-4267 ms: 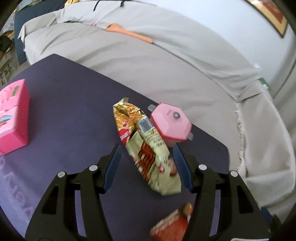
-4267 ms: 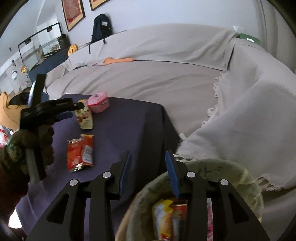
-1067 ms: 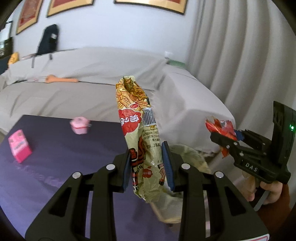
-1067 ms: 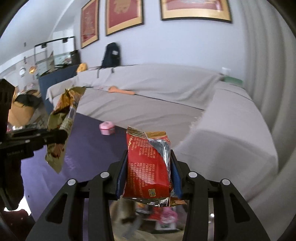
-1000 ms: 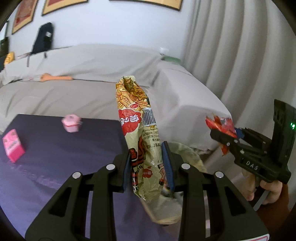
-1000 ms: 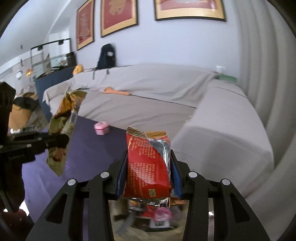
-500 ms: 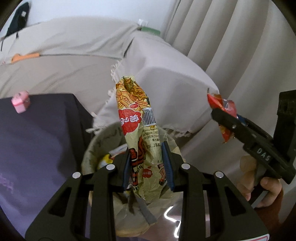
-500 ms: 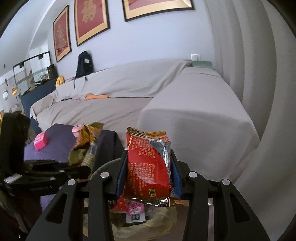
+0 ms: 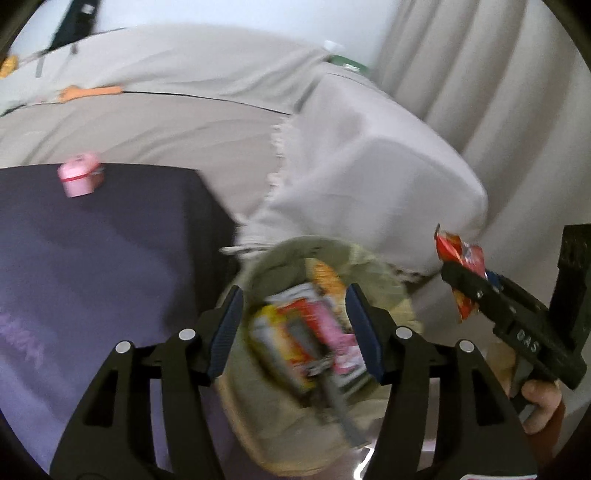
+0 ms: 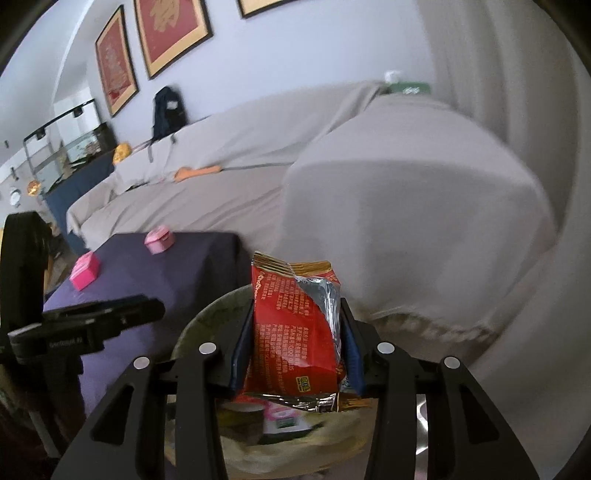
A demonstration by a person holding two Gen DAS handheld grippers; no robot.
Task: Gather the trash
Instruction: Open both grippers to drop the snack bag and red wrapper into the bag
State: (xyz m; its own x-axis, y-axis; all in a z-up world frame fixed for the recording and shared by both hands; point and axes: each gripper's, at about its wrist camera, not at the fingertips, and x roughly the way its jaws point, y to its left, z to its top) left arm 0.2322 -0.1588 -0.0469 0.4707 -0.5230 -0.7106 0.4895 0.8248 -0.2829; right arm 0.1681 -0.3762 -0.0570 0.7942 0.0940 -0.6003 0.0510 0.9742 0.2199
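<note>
The left gripper [image 9: 295, 328] has its blue-padded jaws opening, with nothing pinched between them; through the gap I look straight down into the trash basket [image 9: 258, 269], a pale olive, soft-walled bin. Below the pads, inside it, lies a blurred heap of wrappers [image 9: 306, 339]: yellow, red and pink packets, too smeared to tell apart one by one. No pad touches any of them as far as I can see.

The right gripper [image 10: 295, 347] is clamped on a red snack packet [image 10: 293, 336], torn open at one corner so the silver lining shows. Both pads press its sides, and the packet stands upright over the basket's mouth, its crimped top edge rising above the fingertips. In the left camera's view the same gripper sits off to the right of the basket, a hand [image 9: 539, 406] wrapped on its grip.

Just left of the basket stands a table under a dark purple cloth [image 9: 92, 258], its corner close against the basket's rim. On the far part of the cloth, well away from both grippers, sit a small pink lidded container [image 9: 78, 180] and a pink box [image 10: 85, 271]. Beyond the basket a sofa draped in a beige cover [image 10: 406, 206] fills the background, its fringed edge hanging just behind the rim. An orange object [image 10: 195, 171] lies farther back on the seat, and a dark backpack [image 10: 168, 110] leans on the backrest below framed red pictures [image 10: 170, 29].
</note>
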